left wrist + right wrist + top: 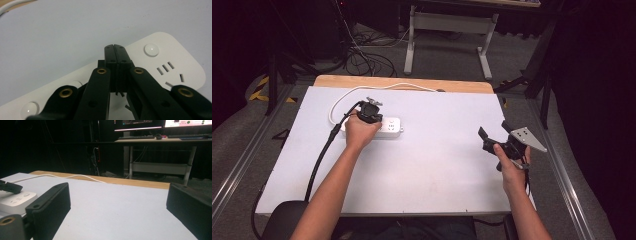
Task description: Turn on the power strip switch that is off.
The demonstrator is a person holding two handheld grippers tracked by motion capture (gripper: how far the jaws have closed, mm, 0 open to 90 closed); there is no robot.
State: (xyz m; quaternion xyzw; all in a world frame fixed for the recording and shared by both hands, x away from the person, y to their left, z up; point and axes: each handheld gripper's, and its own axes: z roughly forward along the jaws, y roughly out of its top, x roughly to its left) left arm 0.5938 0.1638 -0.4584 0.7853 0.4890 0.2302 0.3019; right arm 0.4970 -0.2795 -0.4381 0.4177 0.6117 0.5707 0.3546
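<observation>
Left gripper (115, 47), jaws together, over power strip (388, 127) lengthwise left-right.

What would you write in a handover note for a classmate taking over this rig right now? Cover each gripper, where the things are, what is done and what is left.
Left gripper: jaws shut, nothing between them, tips down over the white power strip, near a round button; whether they touch it I cannot tell.
Right gripper: jaws open, empty, held above the white table, away from the strip.
The strip lies left of centre; its white cord runs to the far edge.
Done: left gripper in place over the strip.
Left: probably pressing a button; whether any is already pressed cannot be told.
</observation>
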